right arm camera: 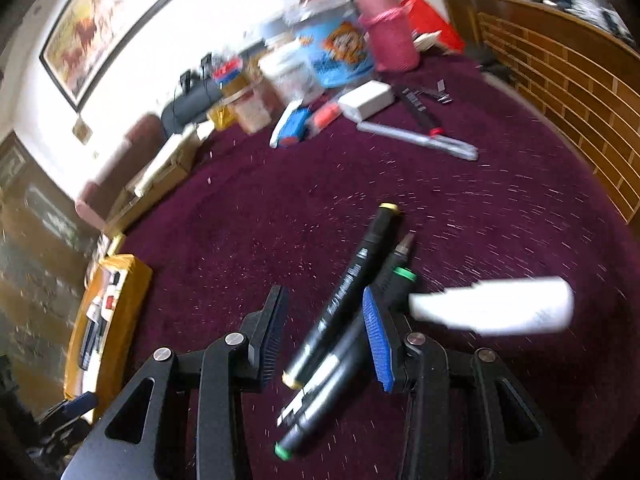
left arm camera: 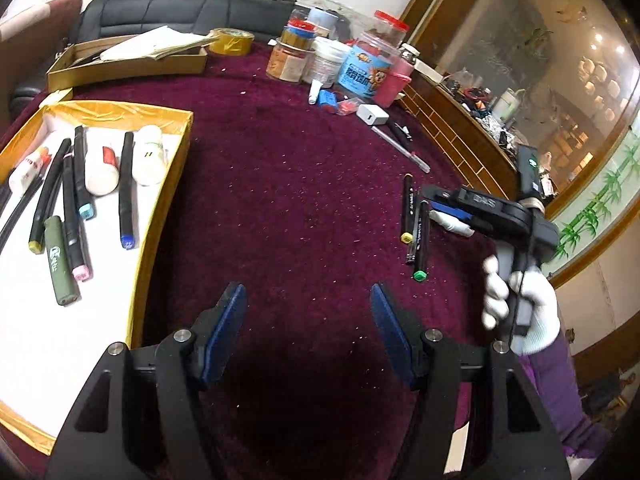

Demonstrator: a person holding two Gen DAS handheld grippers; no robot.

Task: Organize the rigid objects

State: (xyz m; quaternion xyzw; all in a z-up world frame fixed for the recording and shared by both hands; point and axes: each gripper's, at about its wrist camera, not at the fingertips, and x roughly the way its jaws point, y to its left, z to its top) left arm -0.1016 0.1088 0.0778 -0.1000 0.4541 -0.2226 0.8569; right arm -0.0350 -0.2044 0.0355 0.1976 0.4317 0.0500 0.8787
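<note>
Both jaws apart: left gripper (left arm camera: pixel 308 308) w/ ribbed blue pads hangs over fuzzy maroon cloth (left arm camera: pixel 288 184) by the gold-edged tray (left arm camera: pixel 160 208), right gripper (right arm camera: pixel 324 320) low over slim black markers (right arm camera: pixel 348 292) & white tube (right arm camera: pixel 496 310).

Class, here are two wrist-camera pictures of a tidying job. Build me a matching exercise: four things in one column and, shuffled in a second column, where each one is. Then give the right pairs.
Things
1. green-capped marker
2. blue-capped marker
3. roll of yellow tape
4. white charger block

Places
A. inside the gold-edged tray
B. on the purple cloth, below the right gripper
C. at the far edge, beside the cardboard box
D. on the cloth, in front of the jars

Pairs: 1-B, 2-A, 3-C, 4-D
</note>
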